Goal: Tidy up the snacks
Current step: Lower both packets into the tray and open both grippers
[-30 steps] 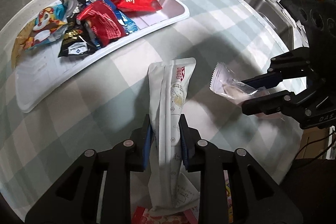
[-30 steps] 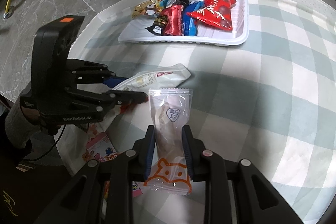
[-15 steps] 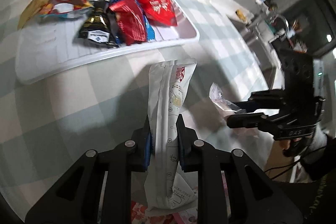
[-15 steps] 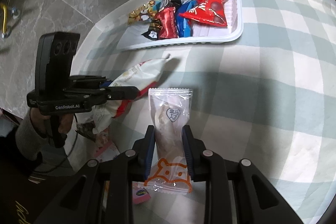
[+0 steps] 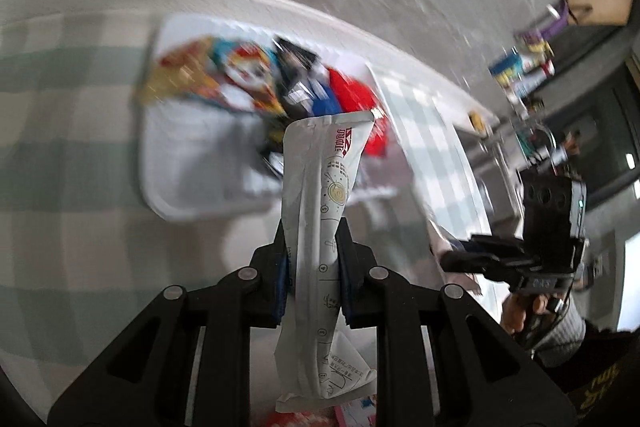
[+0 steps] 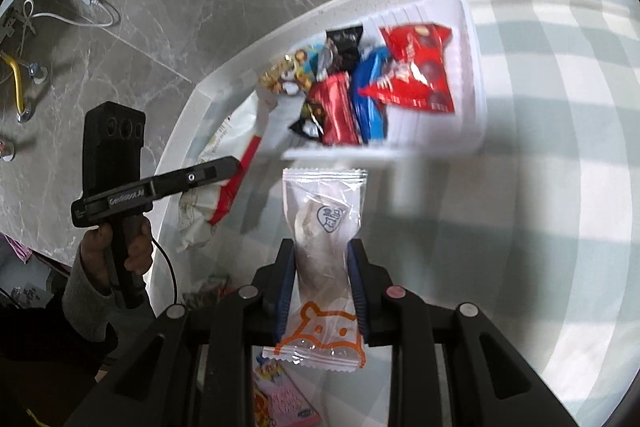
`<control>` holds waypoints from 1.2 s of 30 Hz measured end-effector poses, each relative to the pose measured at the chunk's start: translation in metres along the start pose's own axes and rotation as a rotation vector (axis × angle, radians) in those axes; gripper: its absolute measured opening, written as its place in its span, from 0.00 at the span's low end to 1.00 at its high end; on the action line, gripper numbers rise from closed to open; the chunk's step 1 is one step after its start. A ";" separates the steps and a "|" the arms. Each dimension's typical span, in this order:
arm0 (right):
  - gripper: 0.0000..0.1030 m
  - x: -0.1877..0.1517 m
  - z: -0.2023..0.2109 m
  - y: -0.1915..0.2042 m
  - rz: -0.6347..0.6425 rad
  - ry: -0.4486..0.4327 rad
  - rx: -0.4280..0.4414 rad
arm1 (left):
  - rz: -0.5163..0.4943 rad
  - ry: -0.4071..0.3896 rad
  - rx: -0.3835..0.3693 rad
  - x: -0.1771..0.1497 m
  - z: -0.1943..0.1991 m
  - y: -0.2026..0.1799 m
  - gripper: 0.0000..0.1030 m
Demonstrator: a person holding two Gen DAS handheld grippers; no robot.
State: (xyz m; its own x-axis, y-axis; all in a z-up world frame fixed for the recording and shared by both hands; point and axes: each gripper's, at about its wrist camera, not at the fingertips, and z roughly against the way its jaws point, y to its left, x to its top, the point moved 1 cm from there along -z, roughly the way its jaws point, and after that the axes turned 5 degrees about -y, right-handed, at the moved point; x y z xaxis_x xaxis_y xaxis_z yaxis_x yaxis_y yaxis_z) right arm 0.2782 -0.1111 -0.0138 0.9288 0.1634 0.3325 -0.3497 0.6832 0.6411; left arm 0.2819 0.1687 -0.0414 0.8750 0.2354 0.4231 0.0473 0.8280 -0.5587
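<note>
Snacks already lay piled in the white tray (image 6: 474,75) at upper centre of the right wrist view: a red packet (image 6: 416,67), a blue one (image 6: 370,95) and several more, so the sorting looked well under way. Two items were not yet in. The left gripper (image 5: 311,267) was clamped on a long white sachet (image 5: 326,195), and the right gripper (image 6: 320,287) pinched a clear wrapped snack (image 6: 324,223) printed with an orange bear; both hung above the checked tablecloth (image 6: 540,227). Compared with half a second earlier, the left view had swung toward the tray, now blurred and directly behind the sachet's tip, and the tray stood closer in the right view too.
</note>
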 end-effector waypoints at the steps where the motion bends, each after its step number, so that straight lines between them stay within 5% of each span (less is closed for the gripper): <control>1: 0.27 0.005 -0.001 0.000 0.001 -0.005 0.001 | 0.010 -0.018 0.015 0.006 0.002 0.004 0.17; 14: 0.27 0.058 -0.020 -0.016 0.000 -0.039 -0.014 | 0.043 -0.111 0.083 0.074 -0.007 0.037 0.17; 27: 0.31 0.104 -0.035 -0.020 0.011 -0.066 -0.049 | -0.053 -0.130 0.196 0.093 -0.045 0.025 0.18; 36: 0.46 0.115 -0.039 -0.013 0.064 -0.095 -0.107 | -0.158 -0.152 0.277 0.095 -0.051 0.009 0.24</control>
State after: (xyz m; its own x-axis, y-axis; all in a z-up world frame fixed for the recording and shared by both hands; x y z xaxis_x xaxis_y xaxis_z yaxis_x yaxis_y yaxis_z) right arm 0.3940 -0.0730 -0.0111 0.8875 0.1449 0.4374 -0.3882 0.7465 0.5404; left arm 0.3901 0.1729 -0.0428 0.7844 0.1493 0.6020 0.0258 0.9619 -0.2722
